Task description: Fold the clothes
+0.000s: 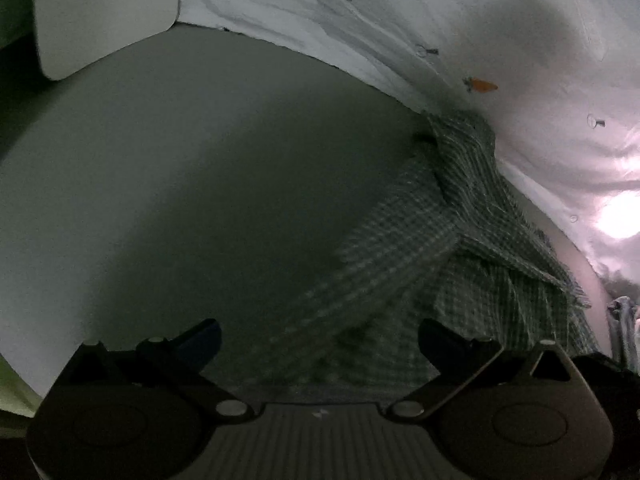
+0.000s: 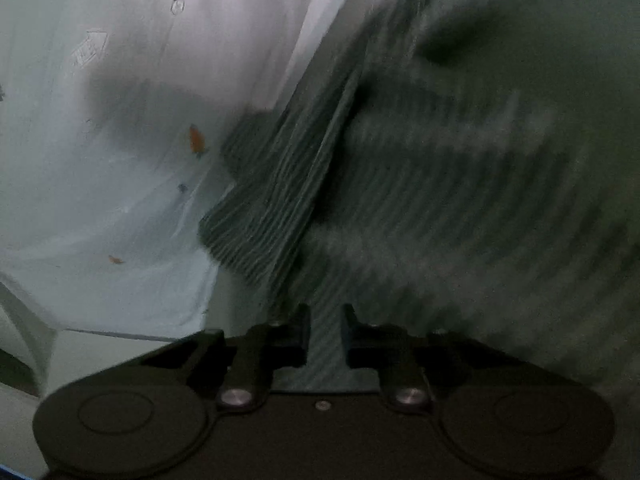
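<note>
A green-and-white checked garment lies rumpled on a pale sheet, running from the middle right down toward my left gripper. That gripper is open, its fingers wide apart, with the cloth's lower edge between and just ahead of them. In the right wrist view the same checked garment fills the middle and right, blurred. My right gripper is shut on a fold of it, with cloth pinched between the narrow gap of the fingers.
A pale printed bedsheet with small orange and grey motifs covers the far side; it also shows in the right wrist view. A plain grey-green surface fills the left. A white panel stands at top left.
</note>
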`<state>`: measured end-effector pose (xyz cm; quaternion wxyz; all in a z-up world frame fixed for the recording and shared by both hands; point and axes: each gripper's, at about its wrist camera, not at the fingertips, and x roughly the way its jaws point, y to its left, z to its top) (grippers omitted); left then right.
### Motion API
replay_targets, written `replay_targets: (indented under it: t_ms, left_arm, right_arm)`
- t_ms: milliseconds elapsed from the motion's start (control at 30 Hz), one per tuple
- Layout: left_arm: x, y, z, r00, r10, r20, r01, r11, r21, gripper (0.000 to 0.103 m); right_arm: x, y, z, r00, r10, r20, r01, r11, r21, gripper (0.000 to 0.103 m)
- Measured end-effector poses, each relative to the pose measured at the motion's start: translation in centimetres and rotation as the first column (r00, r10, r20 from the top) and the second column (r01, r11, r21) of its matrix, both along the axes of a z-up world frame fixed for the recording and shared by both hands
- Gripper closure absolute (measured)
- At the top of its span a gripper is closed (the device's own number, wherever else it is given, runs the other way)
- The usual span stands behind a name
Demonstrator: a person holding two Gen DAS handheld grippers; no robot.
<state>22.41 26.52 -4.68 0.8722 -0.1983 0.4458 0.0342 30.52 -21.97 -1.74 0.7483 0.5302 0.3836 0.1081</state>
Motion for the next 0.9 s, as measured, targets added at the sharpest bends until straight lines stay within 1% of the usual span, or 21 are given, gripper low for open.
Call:
replay_targets:
  t_ms: [100,233,300,367,500,600,700,767,800,900]
  left_arm:
    - [-0.4,3.6,-1.2,0.999,-0.017,-0.029,0.018,1.0,0.018,0.0]
    - [-0.3,7.8,-3.2,0.992,-0.07,-0.105,0.071,0.997,0.007,0.0]
    - [-0.4,9.3,-3.5,0.989,-0.095,-0.112,0.098,0.995,0.021,0.0]
    - [-0.6,10.5,-3.5,0.985,-0.135,-0.111,0.137,0.99,0.017,0.0]
    - [-0.7,12.2,-3.9,0.972,-0.189,-0.141,0.192,0.981,0.01,0.0]
    - [-0.7,12.8,-4.6,0.959,-0.234,-0.161,0.237,0.972,-0.004,0.0]
    - [-0.7,13.2,-4.6,0.949,-0.266,-0.169,0.271,0.963,0.009,0.0]
    - [-0.6,13.3,-4.7,0.945,-0.278,-0.172,0.284,0.959,0.009,0.0]
    - [-0.5,13.4,-4.8,0.943,-0.284,-0.173,0.289,0.957,0.008,0.0]
    - [-0.2,13.4,-4.9,0.939,-0.295,-0.179,0.302,0.953,0.011,0.0]
  right_arm:
    - [-1.7,5.4,-0.5,0.998,0.059,-0.007,-0.059,0.998,0.033,0.086]
    - [-4.1,12.2,-1.7,0.995,0.102,-0.024,-0.099,0.99,0.098,0.086]
    - [-4.7,14.9,-2.3,0.994,0.109,-0.03,-0.106,0.988,0.11,0.086]
    - [-5.1,16.6,-2.9,0.995,0.092,-0.045,-0.086,0.989,0.117,0.086]
    - [-6.1,18.6,-3.3,0.996,0.054,-0.066,-0.045,0.991,0.126,0.084]
    - [-6.4,19.5,-3.5,0.998,0.03,-0.062,-0.024,0.994,0.104,0.079]
    - [-6.9,20.0,-3.6,0.999,0.008,-0.042,-0.004,0.995,0.097,0.079]
    - [-7.1,20.9,-3.2,1.0,0.003,0.001,-0.003,0.996,0.091,0.087]
    - [-7.2,21.2,-2.8,1.0,0.006,0.028,-0.008,0.997,0.074,0.093]
    - [-7.2,21.4,-1.3,0.996,0.018,0.084,-0.019,1.0,0.003,0.1]
